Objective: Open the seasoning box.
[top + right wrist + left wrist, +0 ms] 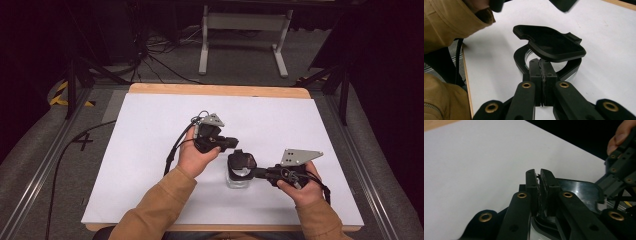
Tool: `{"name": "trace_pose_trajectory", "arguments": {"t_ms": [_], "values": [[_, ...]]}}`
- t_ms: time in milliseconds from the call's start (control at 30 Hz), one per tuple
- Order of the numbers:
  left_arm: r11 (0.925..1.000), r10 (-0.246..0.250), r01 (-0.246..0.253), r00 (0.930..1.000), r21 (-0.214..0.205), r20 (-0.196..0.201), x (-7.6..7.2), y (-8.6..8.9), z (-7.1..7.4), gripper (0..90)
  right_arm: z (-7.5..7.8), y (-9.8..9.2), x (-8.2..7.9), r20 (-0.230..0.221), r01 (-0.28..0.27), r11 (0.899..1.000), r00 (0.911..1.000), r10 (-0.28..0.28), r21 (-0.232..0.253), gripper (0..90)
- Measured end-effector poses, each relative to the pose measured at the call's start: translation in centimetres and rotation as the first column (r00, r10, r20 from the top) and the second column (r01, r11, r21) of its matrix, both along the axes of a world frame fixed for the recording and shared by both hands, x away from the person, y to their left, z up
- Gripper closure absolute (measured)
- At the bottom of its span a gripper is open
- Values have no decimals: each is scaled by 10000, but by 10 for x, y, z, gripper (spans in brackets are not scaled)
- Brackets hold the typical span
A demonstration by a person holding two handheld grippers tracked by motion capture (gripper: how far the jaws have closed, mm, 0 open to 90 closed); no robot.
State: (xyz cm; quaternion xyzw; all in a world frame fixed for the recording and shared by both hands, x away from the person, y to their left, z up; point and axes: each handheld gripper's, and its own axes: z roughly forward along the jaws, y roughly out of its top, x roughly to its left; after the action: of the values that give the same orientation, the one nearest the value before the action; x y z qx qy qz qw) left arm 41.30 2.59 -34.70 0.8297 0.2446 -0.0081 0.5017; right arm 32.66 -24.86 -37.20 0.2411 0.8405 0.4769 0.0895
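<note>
- A clear jar (238, 176) stands on the white table (150, 150) in the lower middle of the high view, with a black hinged lid (242, 160) flipped up on top of it.
- The right gripper (256, 173) comes in from the lower right of that view, held level in the person's right hand (303, 187); its tips meet the jar's black collar (520, 58).
- In the right gripper view the jaws stand pressed together at centre frame, pinching the near edge of that collar, with the open lid (550, 43) tilted just above them.
- The left gripper (235, 142) sits just up and left of the jar in the high view, held in the left hand (197, 155), its tips near the lid but apart from it.
- In the left gripper view its jaws are all but together, a thin slit between the pads, nothing gripped; the glossy black lid (581, 191) lies just beyond them at right.
- A tan sleeve (451, 22) fills the upper left of the right gripper view.
</note>
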Motion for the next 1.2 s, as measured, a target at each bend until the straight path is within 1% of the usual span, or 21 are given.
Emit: {"name": "trace_pose_trajectory", "arguments": {"t_ms": [67,100,167,200,267,300,367,400,533,567,700,767,833,933,967,1000,1067,1100,1133,1167,1200], "values": [[10000,-13,14,9999,-65,106,-5,6,6,868,2,0,1,56,-43,10000,10000,43,6,897],[10000,-13,14,9999,-65,106,-5,6,6,872,2,0,1,56,-43,10000,10000,43,6,897],[10000,-84,85,9998,-37,153,-10,12,12,878,4,1,3,131,-91,9999,9999,90,60,897],[9999,-120,121,9998,-59,166,-16,15,17,881,6,1,4,179,-105,9999,9998,104,79,897],[9998,-171,172,9998,-88,141,-18,16,18,878,8,1,5,206,-121,9999,9997,119,109,897],[9994,-338,338,9993,4,179,-24,18,22,878,9,2,6,286,-136,9998,9995,132,134,897],[9992,-406,404,9990,79,210,-26,18,23,878,10,2,7,309,-149,9998,9994,144,146,897],[9986,-516,514,9985,159,153,-32,19,26,879,12,3,9,348,-162,9997,9993,155,193,897],[9968,-704,698,9974,385,156,-38,19,28,879,14,4,12,419,-152,9996,9990,143,233,898],[9962,-780,772,9967,402,207,-40,19,28,878,15,4,13,512,-139,9996,9986,127,242,898],[9924,-1043,1032,9944,671,139,-45,16,27,874,17,6,16,653,-127,9990,9978,100,418,898],[9895,-1187,1175,9929,843,91,-47,15,26,875,18,7,17,664,-106,9988,9978,73,485,898],[9889,-1200,1196,9928,879,-7,-48,13,24,875,19,7,18,686,-56,9986,9976,19,529,898],[9848,-1379,1375,9904,1059,-32,-50,9,19,873,19,7,21,736,-28,9981,9973,-17,618,898],[9820,-1466,1457,9892,1198,-13,-50,8,18,868,19,8,21,705,-13,9980,9975,-32,634,898],[9807,-1571,1558,9876,1177,18,-51,6,16,861,19,8,21,714,-8,9979,9974,-38,652,898],[9769,-1704,1685,9854,1318,35,-52,3,14,854,19,9,22,739,7,9974,9972,-61,722,898],[9725,-1834,1810,9830,1464,33,-52,2,14,854,19,9,23,739,15,9971,9972,-71,764,898],[9737,-1836,1819,9830,1373,-9,-52,0,11,851,18,9,24,743,6,9966,9972,-68,826,898],[9727,-1901,1886,9818,1353,-18,-52,-1,9,846,18,8,24,708,34,9965,9974,-94,838,899],[9713,-1996,1998,9798,1292,-148,-51,-2,5,839,18,8,24,731,52,9963,9973,-115,862,898]]}}
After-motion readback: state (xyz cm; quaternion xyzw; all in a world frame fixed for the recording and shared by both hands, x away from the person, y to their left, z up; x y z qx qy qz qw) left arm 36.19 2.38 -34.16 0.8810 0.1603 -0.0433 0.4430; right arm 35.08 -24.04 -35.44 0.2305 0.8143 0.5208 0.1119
